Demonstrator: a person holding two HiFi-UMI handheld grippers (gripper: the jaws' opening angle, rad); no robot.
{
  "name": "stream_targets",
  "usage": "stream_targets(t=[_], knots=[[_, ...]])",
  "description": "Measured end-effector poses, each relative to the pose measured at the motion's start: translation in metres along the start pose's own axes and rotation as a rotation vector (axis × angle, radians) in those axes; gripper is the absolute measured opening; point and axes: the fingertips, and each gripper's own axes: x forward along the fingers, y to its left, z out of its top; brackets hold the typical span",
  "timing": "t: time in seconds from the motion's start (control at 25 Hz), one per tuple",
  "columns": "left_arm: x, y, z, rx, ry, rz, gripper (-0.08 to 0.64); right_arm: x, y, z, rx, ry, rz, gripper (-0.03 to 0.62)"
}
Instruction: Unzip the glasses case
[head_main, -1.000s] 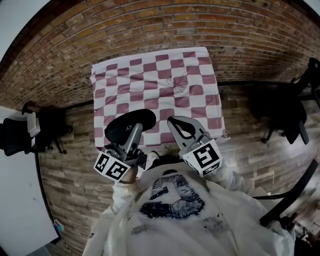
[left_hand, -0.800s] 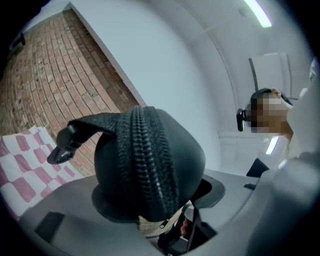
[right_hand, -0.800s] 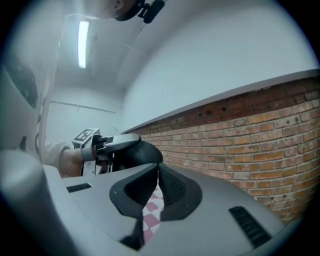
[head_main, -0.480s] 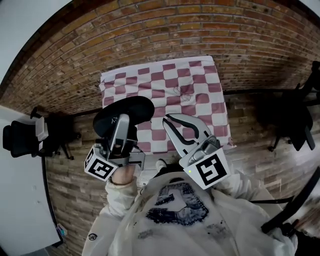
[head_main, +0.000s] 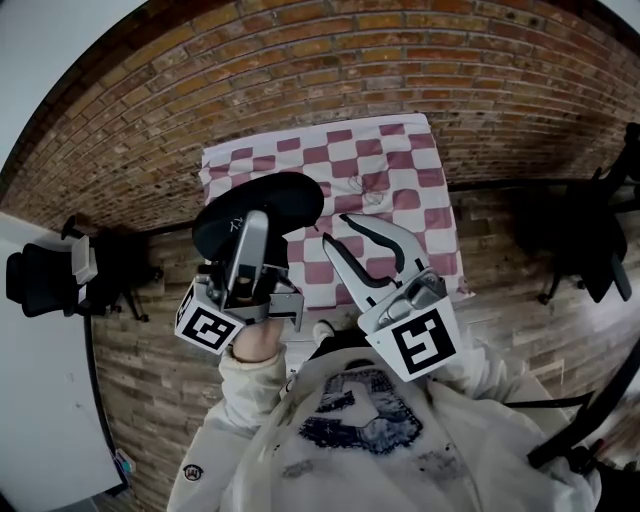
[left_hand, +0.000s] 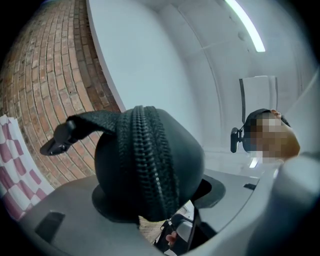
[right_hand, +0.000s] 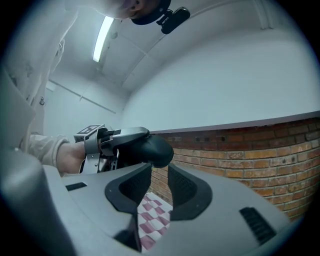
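**Case gripped, zip closed**

Left gripper (head_main: 252, 235) is clamped on the black glasses case (head_main: 275, 200), in the air above the checkered cloth (head_main: 400, 170). Zipper (left_hand: 150, 160) is closed. Right gripper (head_main: 336, 229) sits just beside the case. Its jaws have just been opening to a narrow gap, with nothing between them.

The person wears a loose cream sweatshirt (head_main: 480, 440), creased across the shoulders. On its chest sits a blue-grey, denim-look print (head_main: 352, 405), with faint dark speckles at five and seven o'clock of it. A small round dark badge (head_main: 188, 472) marks the sleeve at seven o'clock in the head view. A cream cuff (right_hand: 37, 144) ends at the left hand (head_main: 256, 345). A small black camera (right_hand: 175, 19) juts from dark headgear (right_hand: 146, 18).
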Motion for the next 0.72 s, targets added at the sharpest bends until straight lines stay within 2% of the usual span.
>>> stream_targets(t=[0.32, 0.72], knots=[[0.011, 0.001, -0.02, 0.058, 0.003, -0.005, 0.281, 0.002, -0.005, -0.007, 0.009, 0.008, -0.031, 0.124], [0.015, 0.011, -0.038, 0.041, -0.024, 0.01, 0.281, 0.007, -0.015, -0.034, 0.019, 0.058, -0.07, 0.123]])
